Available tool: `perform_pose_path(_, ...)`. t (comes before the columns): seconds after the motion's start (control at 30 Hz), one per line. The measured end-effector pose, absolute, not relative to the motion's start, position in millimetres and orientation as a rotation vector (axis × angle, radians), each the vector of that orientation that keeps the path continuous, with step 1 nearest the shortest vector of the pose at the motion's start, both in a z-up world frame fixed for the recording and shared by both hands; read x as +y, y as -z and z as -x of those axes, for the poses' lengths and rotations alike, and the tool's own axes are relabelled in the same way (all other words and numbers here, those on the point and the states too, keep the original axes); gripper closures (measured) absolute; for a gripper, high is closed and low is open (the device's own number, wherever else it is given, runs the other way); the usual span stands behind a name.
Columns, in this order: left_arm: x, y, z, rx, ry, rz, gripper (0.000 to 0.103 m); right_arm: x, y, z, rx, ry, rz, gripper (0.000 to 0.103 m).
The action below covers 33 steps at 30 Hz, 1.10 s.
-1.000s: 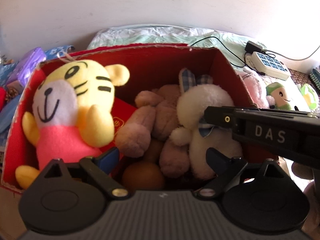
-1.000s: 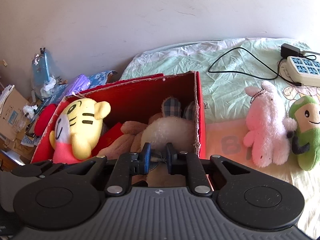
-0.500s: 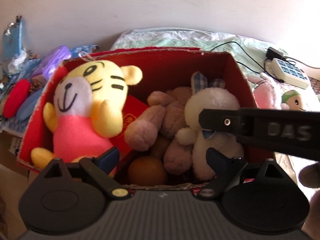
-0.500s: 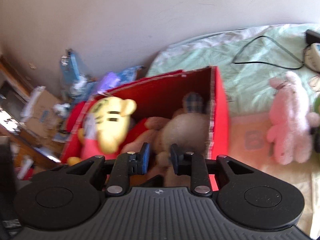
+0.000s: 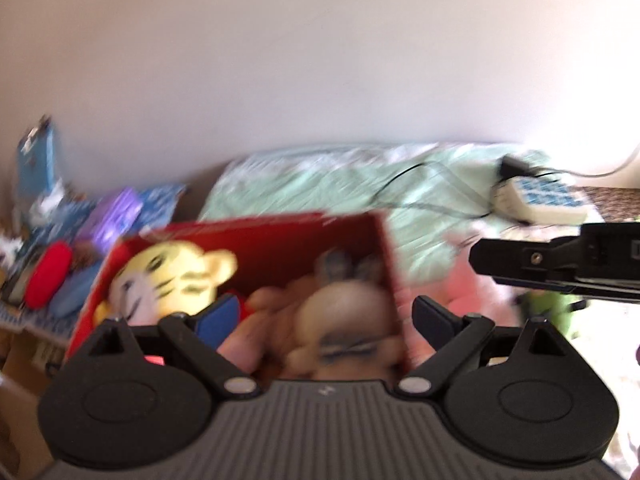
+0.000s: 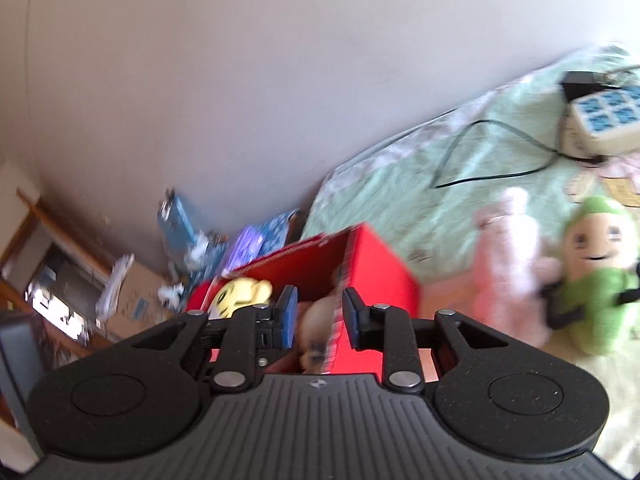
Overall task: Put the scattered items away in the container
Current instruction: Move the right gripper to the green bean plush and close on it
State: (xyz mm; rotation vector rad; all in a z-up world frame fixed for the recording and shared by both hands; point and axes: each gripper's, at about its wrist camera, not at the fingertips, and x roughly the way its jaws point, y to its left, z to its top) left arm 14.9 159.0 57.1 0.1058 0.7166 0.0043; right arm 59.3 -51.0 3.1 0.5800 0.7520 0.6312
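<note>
The pink bunny [image 6: 508, 264] lies right of the right gripper [image 6: 319, 316] (jaws narrow, empty, opening), lengthwise away from it; left gripper [image 5: 326, 322] wide, empty.

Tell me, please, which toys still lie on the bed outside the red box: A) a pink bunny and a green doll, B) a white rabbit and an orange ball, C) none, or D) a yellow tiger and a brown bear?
A: the pink bunny and green doll lie on the bed right of the red box.
</note>
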Motion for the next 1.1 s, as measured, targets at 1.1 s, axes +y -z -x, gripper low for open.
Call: perform_pose_path(1.1,0.9,51.4,-109.7,0.986,0.545,0.11,0.007,-226.6,107.0,-105.0,0.961,-0.303,-0.869,0.042)
